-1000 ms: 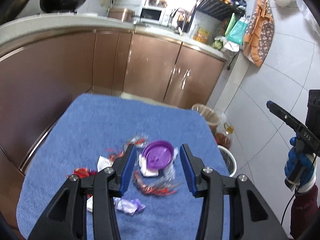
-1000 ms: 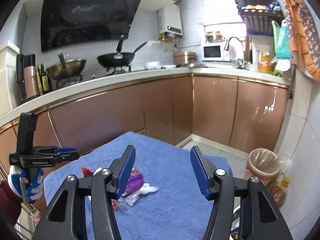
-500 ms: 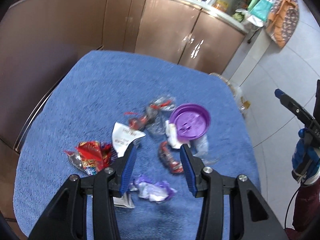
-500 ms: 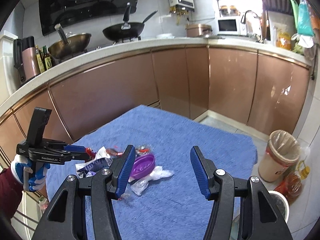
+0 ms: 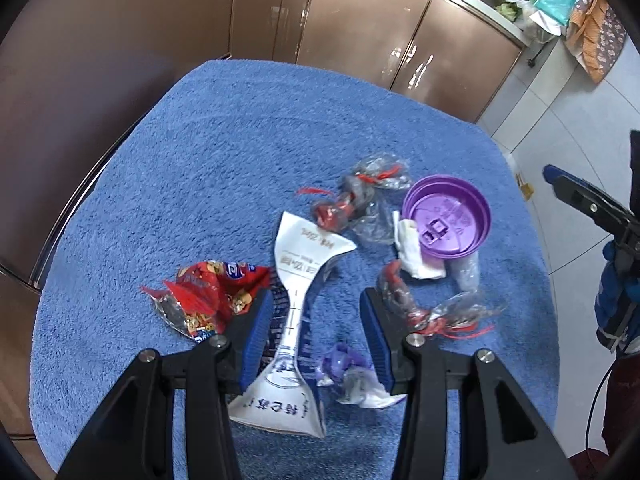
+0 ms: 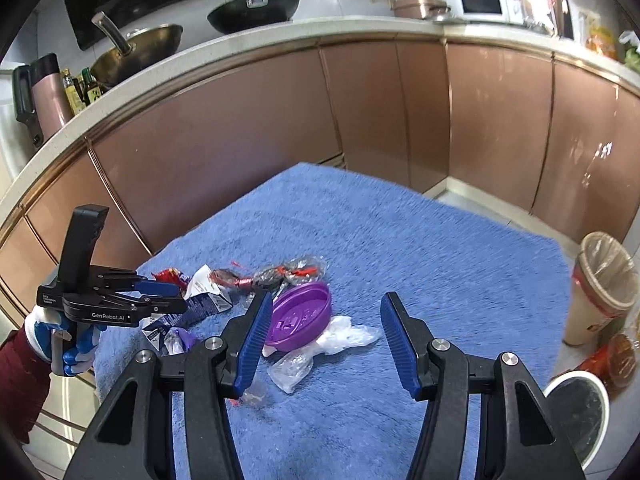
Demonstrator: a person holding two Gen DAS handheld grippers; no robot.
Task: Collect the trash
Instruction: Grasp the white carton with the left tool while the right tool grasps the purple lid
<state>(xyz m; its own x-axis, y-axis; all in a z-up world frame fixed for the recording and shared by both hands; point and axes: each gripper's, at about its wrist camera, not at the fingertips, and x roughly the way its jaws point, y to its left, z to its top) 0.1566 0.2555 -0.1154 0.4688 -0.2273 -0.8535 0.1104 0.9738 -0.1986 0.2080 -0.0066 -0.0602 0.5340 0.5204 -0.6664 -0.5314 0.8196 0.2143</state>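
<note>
Trash lies on a blue towel (image 5: 208, 152): a flattened white carton (image 5: 298, 272), a red snack wrapper (image 5: 208, 296), a purple lid (image 5: 446, 216), a purple wrapper (image 5: 346, 372) and clear wrappers with red bits (image 5: 360, 196). My left gripper (image 5: 316, 340) is open, low over the towel, with the carton's narrow middle between its fingers. My right gripper (image 6: 326, 342) is open above the towel; the purple lid (image 6: 300, 314) lies by its left finger and a clear plastic wrapper (image 6: 348, 334) lies between the fingers. The left gripper also shows in the right wrist view (image 6: 160, 296).
Brown kitchen cabinets (image 6: 248, 132) curve behind the towel. A lined trash bin (image 6: 604, 280) stands on the tiled floor at the right, with a white bucket (image 6: 580, 404) nearer. Pans (image 6: 256, 6) sit on the counter.
My left gripper has dropped lower and shifted left, so the white carton now lies between its fingers. The right gripper has tilted down and come closer to the purple lid.
</note>
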